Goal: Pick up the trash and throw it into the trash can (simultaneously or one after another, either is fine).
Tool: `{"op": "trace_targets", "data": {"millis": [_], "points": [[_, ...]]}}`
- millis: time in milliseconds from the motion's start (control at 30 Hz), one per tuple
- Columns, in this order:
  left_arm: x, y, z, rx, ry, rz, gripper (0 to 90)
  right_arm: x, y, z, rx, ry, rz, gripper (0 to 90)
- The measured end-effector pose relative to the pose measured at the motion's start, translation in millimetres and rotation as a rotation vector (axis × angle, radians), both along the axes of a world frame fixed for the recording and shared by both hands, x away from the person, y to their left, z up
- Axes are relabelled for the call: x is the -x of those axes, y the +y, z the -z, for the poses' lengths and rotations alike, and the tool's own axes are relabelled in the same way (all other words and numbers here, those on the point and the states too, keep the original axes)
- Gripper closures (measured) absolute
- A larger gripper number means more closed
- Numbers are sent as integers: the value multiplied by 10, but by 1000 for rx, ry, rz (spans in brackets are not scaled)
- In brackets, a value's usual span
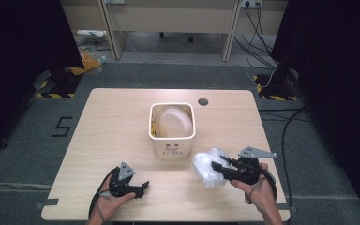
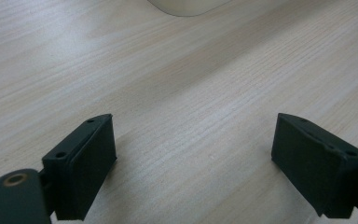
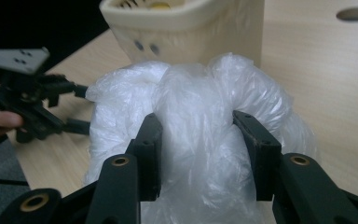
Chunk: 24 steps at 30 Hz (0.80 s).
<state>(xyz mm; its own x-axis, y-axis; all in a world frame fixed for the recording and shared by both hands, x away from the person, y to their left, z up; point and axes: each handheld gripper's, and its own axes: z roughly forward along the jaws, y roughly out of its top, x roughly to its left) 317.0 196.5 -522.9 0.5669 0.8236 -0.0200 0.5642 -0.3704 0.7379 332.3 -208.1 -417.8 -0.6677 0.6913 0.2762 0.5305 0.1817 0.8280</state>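
Right gripper [image 3: 198, 154] clamps the crumpled clear plastic bag [image 1: 208, 167]; we lift gently toward twelve o'clock, left gripper [image 2: 193, 161] apart.

high view: above near edge, facing forward-down over whole bench [image 1: 122, 122] | left gripper view: low, close over bench | right gripper view: close on plastic bag [image 3: 200, 121] | shared: cream bin [image 1: 172, 136]

A cream bin [image 1: 172, 140] with small dark markings sits on a pale wood-grain table [image 1: 108, 131], beside a translucent white plastic bag [image 1: 208, 166] and two black grippers.
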Motion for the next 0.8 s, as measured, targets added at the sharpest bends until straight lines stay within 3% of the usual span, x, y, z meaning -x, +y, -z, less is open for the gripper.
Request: {"op": "trace_targets", "data": {"millis": [100, 233, 267, 300, 400, 567, 800], "points": [[0, -1, 1, 3, -1, -1, 127, -50, 53, -235, -10, -32, -24, 577], [0, -2, 1, 3, -1, -1, 126, -120, 130, -388, -42, -47, -58, 579], [0, -1, 1, 2, 0, 0, 127, -163, 178, -499, -41, -67, -69, 580], [0, 0, 0, 1, 0, 0, 127, -163, 178, -499, -41, -67, -69, 580], [0, -1, 1, 2, -1, -1, 127, -273, 276, -711, -36, -102, -73, 581], [0, -2, 2, 3, -1, -1, 126, -468, 466, -884, -19, -117, -84, 581], [0, -1, 1, 2, -2, -1, 127, -813, 768, -957, 19, -113, -83, 582]]}}
